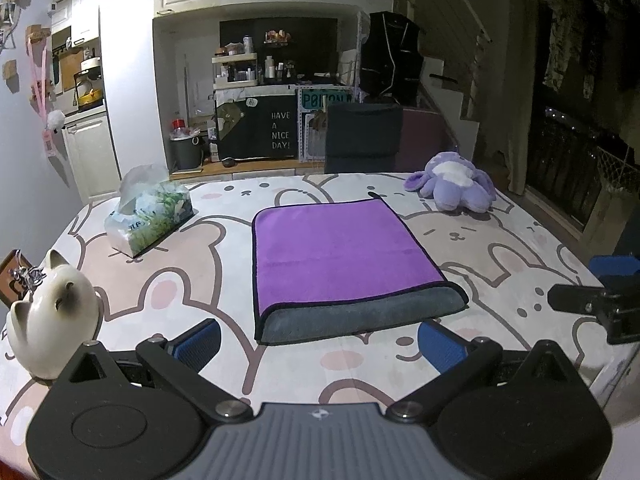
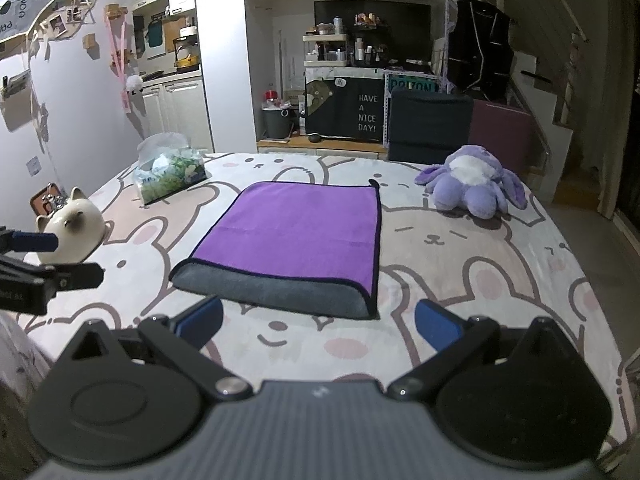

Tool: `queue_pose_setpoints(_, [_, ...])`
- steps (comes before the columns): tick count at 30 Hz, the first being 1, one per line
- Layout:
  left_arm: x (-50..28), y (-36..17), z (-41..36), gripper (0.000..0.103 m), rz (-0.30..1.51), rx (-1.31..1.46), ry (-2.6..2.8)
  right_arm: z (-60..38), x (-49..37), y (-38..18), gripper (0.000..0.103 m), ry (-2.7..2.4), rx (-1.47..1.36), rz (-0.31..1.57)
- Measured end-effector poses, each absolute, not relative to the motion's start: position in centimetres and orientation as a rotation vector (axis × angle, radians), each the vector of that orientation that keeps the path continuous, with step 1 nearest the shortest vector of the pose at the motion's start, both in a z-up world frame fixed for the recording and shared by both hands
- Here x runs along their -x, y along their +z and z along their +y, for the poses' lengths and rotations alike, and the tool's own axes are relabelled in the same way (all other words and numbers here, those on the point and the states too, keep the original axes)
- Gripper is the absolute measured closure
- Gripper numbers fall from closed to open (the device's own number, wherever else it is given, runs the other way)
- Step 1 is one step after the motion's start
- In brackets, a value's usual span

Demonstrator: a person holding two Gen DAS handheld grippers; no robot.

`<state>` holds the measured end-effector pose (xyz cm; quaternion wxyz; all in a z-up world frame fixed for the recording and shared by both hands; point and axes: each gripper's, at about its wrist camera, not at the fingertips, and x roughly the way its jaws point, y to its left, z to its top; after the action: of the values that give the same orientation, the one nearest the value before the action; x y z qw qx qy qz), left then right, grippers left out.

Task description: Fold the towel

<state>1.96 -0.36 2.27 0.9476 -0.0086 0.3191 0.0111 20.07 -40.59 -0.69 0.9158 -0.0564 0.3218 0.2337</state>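
Observation:
A purple towel (image 1: 340, 256) with a grey underside lies flat on the bunny-print table, folded over so a grey strip shows along its near edge. It also shows in the right wrist view (image 2: 296, 236). My left gripper (image 1: 318, 346) is open and empty, just short of the towel's near edge. My right gripper (image 2: 318, 324) is open and empty, also just short of the near edge. The right gripper's fingers (image 1: 580, 298) show at the right edge of the left wrist view, and the left gripper's fingers (image 2: 60, 276) at the left edge of the right wrist view.
A tissue box (image 1: 150, 216) stands at the back left of the table (image 1: 180, 280). A white cat figurine (image 1: 52, 320) sits at the left edge. A purple plush toy (image 1: 454, 186) lies at the back right. A dark chair (image 1: 364, 138) stands behind the table.

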Motion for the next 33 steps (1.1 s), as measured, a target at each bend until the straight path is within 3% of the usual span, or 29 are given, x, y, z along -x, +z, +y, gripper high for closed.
queue_pose_setpoints(33, [-13.0,-0.7,3.2,0.0,0.792,-0.003,0.014,-38.9,-30.4,-1.0,0.0,0.567,0.187,0.712])
